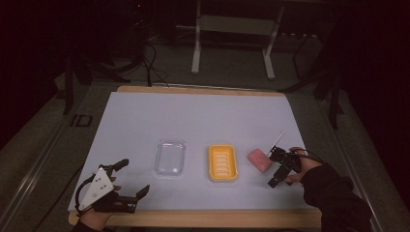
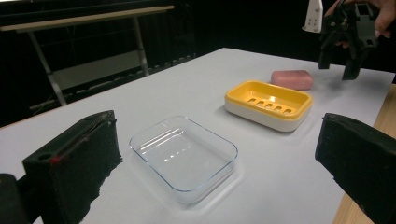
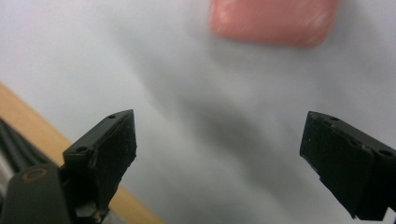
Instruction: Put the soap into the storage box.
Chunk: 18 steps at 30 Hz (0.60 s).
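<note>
High view: the right gripper (image 1: 277, 166), jaws spread, is held just beside the pink soap (image 1: 259, 160); the left gripper (image 1: 126, 180), also agape, sits near the table's (image 1: 140, 111) white front corner. Dark floor and a metal frame (image 1: 232, 34) are seen behind. Slots in the yellow soap dish (image 2: 268, 104) and the clear tray's (image 2: 183, 156) glass rim are shown better in the left gripper view.

The left gripper (image 1: 129, 180) is black, topped by a grey three-cornered plate (image 1: 95, 187) with small dark dots, and a black cable loops off it. Its fingers (image 2: 70, 163) are blocky, matte black, with small round holes. The right gripper (image 1: 279, 166) is black too; a dark sleeve (image 1: 333, 193) covers that arm.
</note>
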Each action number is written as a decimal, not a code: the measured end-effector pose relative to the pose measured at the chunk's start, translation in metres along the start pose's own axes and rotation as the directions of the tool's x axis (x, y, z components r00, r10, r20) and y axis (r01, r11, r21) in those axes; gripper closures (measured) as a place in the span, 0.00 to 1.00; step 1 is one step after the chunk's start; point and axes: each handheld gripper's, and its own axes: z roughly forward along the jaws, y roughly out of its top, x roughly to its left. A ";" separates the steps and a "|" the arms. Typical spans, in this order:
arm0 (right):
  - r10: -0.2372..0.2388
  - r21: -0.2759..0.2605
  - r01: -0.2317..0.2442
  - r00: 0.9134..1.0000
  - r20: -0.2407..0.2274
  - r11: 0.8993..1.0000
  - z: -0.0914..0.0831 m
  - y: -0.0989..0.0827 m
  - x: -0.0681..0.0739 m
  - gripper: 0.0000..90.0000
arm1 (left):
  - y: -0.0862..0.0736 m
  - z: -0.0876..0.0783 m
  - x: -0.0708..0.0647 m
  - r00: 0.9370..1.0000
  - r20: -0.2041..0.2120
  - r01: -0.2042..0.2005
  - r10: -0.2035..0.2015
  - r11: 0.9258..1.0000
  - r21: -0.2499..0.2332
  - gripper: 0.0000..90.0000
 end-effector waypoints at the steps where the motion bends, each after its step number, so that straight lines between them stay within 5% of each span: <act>1: 0.000 0.000 0.000 1.000 0.000 1.000 0.000 0.000 0.000 0.12 | 0.000 0.000 0.000 1.000 0.000 0.000 0.000 1.000 0.000 0.00; 18: -0.016 -0.067 0.019 0.999 0.036 0.998 0.004 0.030 -0.013 0.14 | 0.000 0.000 0.000 1.000 0.005 -0.003 0.003 1.000 0.000 0.00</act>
